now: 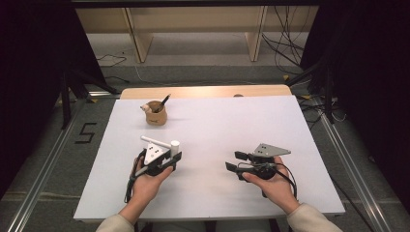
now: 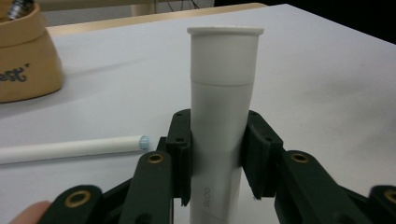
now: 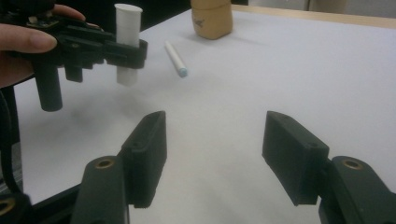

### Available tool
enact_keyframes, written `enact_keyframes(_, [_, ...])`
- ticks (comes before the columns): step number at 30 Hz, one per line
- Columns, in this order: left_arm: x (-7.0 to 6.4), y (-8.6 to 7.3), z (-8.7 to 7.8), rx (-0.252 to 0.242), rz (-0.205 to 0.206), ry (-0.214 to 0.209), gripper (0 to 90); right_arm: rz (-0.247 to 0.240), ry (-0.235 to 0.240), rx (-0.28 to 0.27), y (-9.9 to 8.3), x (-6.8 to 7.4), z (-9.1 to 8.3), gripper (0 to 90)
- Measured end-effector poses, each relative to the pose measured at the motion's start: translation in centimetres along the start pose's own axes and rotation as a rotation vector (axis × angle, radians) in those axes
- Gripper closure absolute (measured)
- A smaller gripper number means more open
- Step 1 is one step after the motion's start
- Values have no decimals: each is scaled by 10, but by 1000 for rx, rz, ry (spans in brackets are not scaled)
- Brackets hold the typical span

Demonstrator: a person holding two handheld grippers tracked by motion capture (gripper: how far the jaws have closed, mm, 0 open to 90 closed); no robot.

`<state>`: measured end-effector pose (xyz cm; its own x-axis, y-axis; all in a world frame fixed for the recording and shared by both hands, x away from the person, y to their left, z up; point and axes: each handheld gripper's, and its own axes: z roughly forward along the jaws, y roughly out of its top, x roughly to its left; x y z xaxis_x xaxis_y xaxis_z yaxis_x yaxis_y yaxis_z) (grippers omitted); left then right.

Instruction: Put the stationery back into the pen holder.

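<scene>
My left gripper (image 2: pixel 215 154) clamps the white tube (image 2: pixel 223 116) upright just above the table; my right gripper (image 3: pixel 212 158), jaws spread and empty, faces it. The white stick (image 1: pixel 155 141) lies flat just beyond, probably its mate.

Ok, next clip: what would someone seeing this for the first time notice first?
Most likely the white tube held upright in the left gripper, its jaws shut on it low on the body. Next, the slim white stick with a pale blue tip lying flat on the white table just beyond, and the tan pen cup farther back. The right gripper hangs open with nothing between its jaws.
</scene>
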<state>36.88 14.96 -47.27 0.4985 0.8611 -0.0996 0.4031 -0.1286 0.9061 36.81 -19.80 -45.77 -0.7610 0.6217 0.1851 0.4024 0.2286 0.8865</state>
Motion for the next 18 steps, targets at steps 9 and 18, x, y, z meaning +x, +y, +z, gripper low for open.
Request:
enact_keyframes(9, [11, 4, -3, -23, -19, 53, 668, 4, -56, 11, -8, -12, -10, 380])
enact_keyframes(18, [18, 6, -5, -33, -33, 84, 668, 1, -89, 39, -13, -18, -15, 357])
